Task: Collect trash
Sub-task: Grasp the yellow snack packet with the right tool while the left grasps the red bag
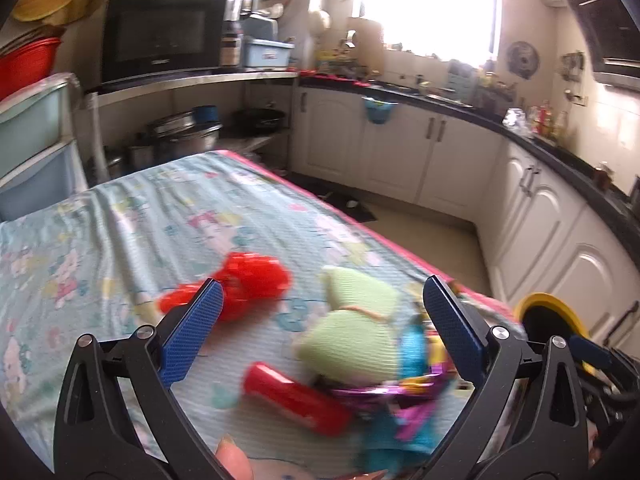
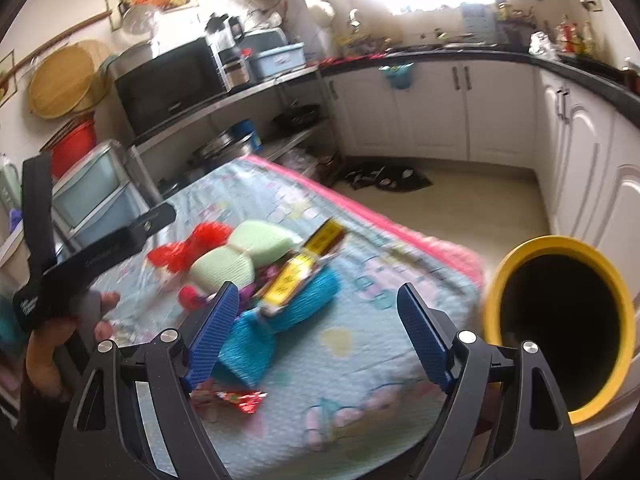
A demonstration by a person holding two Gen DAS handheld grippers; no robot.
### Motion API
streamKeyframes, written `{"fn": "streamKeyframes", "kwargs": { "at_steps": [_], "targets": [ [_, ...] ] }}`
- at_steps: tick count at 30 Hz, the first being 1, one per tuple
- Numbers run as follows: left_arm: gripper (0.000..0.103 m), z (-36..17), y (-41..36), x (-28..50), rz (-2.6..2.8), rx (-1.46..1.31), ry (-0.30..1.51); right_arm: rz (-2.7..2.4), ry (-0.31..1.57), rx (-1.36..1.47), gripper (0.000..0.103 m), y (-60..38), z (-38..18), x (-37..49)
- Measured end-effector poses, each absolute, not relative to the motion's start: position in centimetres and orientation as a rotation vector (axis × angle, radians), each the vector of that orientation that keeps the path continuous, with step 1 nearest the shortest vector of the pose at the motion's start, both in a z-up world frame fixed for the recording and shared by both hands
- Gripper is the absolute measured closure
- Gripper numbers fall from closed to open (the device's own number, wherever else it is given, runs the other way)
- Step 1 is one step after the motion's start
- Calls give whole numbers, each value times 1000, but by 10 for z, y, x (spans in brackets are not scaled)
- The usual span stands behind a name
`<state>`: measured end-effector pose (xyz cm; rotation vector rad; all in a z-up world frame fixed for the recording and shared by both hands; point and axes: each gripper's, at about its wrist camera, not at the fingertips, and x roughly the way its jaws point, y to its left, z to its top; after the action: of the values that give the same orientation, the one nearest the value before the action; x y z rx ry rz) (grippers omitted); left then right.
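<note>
1. Left gripper (image 1: 322,300): blue fingers (image 1: 192,332) spread wide, nothing pinched, hovering above a cloth-covered counter (image 1: 120,220).
2. Right gripper (image 2: 318,306): blue fingers (image 2: 424,340) likewise spread wide and empty, poised over the same counter's near corner.
3. Trash heaped on the patterned cloth near the counter's right edge: a crumpled red wrapper (image 1: 240,284), two pale green sponge-like pieces (image 1: 352,320), a red cylindrical item (image 1: 296,400), shiny purple foil (image 1: 380,394) and a blue mesh wrap (image 2: 280,312).
4. In the right wrist view, a yellow-and-black packet (image 2: 308,264) lying on top of the blue mesh wrap, and a red shiny wrapper (image 2: 240,398) apart, near the front edge.
5. Yellow-rimmed bin (image 2: 560,332) with a dark interior standing just beside the counter's right corner, mouth open toward the camera.
6. A hand (image 2: 52,344) gripping the left gripper's black handle at the right wrist view's left edge.
7. Much of the pile blurred; finer details unclear.
</note>
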<state>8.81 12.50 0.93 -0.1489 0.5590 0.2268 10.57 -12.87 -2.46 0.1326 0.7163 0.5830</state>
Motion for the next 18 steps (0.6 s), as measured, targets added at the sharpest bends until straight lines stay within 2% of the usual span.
{"fn": "streamKeyframes", "kwargs": {
  "at_steps": [13, 16, 18],
  "targets": [
    [11, -35, 210, 93, 376, -263, 642, 557, 827, 121, 25, -87, -54, 142],
    [11, -45, 221, 100, 356, -309, 664, 559, 877, 149, 32, -80, -63, 156],
    [11, -51, 227, 105, 347, -337, 674, 564, 908, 171, 41, -77, -69, 163]
  ]
}}
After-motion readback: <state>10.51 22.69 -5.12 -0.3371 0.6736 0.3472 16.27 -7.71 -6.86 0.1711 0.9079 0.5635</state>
